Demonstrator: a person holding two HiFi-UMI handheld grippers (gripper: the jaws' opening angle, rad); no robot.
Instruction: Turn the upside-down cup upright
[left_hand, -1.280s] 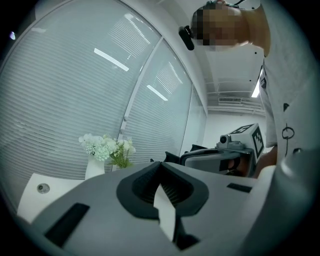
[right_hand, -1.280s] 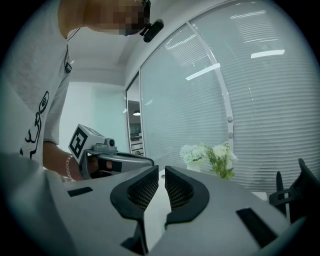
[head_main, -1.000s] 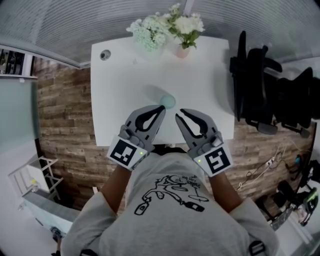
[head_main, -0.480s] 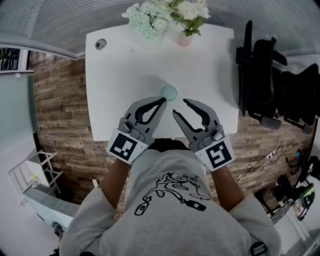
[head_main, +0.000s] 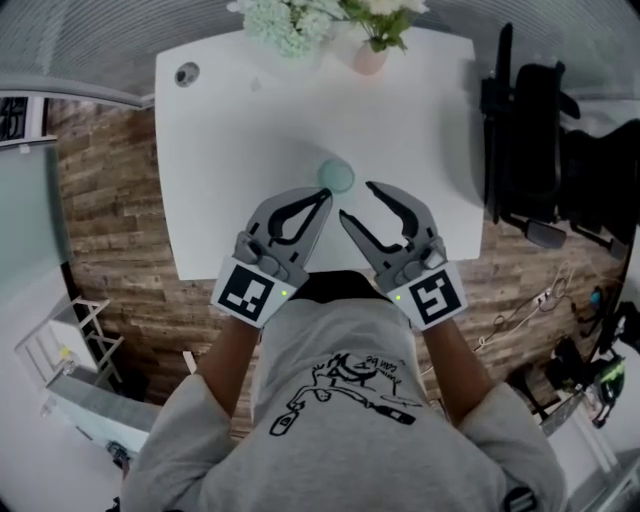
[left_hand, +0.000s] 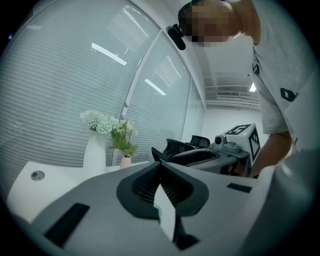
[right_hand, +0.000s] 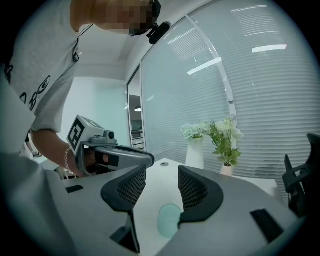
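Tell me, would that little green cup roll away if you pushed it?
Probably not at first: the cup sits mouth-down, flat on the smooth white table, so it would likely slide. It looks small, maybe plastic, so probably light and easy to tip. On its side, its round wall could roll.
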